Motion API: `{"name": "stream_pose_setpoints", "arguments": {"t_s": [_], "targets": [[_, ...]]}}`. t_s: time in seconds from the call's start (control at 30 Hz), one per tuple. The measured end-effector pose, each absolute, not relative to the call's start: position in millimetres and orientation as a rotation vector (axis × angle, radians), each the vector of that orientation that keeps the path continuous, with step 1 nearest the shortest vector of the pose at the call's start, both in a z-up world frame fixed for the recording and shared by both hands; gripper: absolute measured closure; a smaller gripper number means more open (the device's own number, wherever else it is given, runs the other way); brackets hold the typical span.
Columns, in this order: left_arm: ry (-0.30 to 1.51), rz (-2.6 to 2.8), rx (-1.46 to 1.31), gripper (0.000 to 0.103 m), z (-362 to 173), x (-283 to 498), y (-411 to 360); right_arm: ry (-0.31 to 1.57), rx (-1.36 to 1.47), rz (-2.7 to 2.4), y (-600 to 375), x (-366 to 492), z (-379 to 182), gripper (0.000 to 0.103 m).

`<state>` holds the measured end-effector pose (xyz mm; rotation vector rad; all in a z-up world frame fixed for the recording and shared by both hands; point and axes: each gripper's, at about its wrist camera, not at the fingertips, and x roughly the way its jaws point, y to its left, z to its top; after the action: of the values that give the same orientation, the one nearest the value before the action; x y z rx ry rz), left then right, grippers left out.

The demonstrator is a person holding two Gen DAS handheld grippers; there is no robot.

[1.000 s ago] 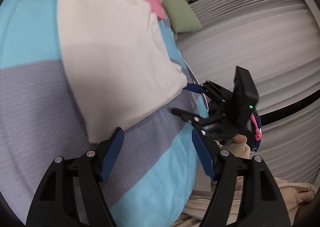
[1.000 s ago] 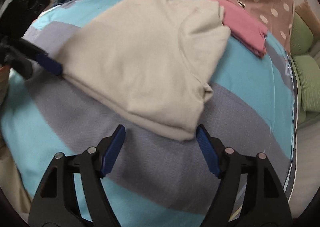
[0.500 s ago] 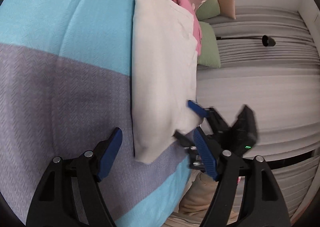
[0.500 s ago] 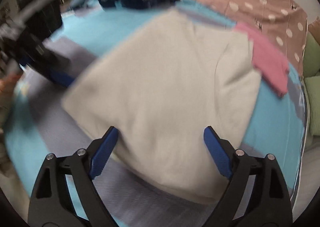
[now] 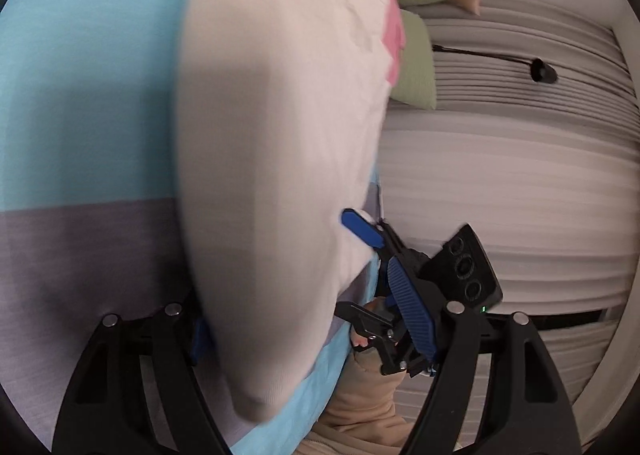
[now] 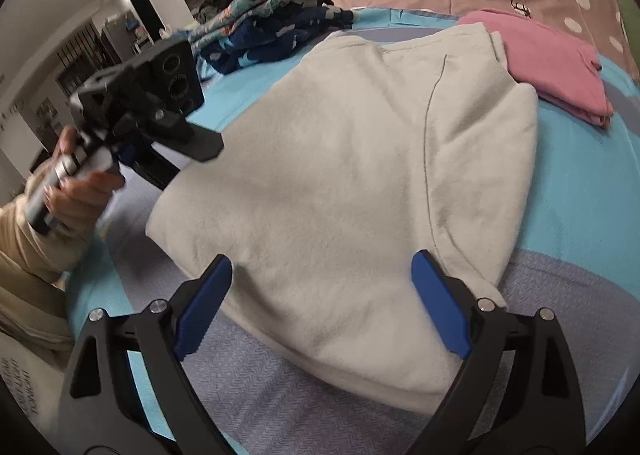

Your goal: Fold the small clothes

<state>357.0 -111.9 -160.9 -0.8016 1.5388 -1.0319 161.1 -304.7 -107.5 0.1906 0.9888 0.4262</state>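
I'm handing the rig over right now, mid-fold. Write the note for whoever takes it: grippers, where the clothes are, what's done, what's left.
Left gripper: open, straddling the near corner of the cream garment; nothing gripped.
Right gripper: open wide over the garment's near edge at its other corner; pads not pressing cloth.
Cream garment: lies flat, partly folded, on the striped blue and grey bedspread.
Pink garment: already folded, set beside the cream one at the far side.
Dark patterned clothes: heaped at the far end, untouched.
Left to do: probably close both grippers on the near corners, fold the cream garment over, then take on the heap.
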Motion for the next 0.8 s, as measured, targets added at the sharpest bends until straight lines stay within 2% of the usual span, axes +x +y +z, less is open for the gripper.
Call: {"name": "stream_pose_setpoints", "arguments": {"t_s": [0.1,0.13,0.2,0.23,0.27,0.33,0.4,0.5,0.63,0.8], "targets": [[1.540,-1.097,-0.913,0.029,-167,348,-122,0.981,0.257,0.447,-313,161,-107,0.011],[1.547,-1.117,-0.965,0.032,-169,345,-124,0.982,0.261,0.448,-313,161,-106,0.011],[1.569,-1.109,-1.026,0.050,-176,339,-129,0.981,0.287,0.456,-314,162,-105,0.011],[1.587,-1.077,-1.000,0.067,-181,337,-132,0.981,0.312,0.464,-318,162,-104,0.011],[1.594,-1.053,-0.982,0.076,-186,335,-132,0.985,0.372,0.480,-324,164,-103,0.011],[1.600,-1.039,-1.023,0.082,-193,332,-127,0.993,0.479,0.505,-338,165,-95,0.011],[1.586,-1.040,-1.044,0.084,-189,330,-124,0.963,0.569,0.483,-361,163,-79,0.011],[1.531,-1.090,-1.127,0.085,-177,329,-120,0.974,0.759,0.338,-405,163,-72,0.002],[1.463,-1.172,-1.286,0.085,-163,333,-114,1.192,1.163,0.296,-449,178,-112,0.002],[1.432,-1.203,-1.362,0.085,-156,333,-102,1.394,1.345,0.280,-446,215,-153,0.002]]}}
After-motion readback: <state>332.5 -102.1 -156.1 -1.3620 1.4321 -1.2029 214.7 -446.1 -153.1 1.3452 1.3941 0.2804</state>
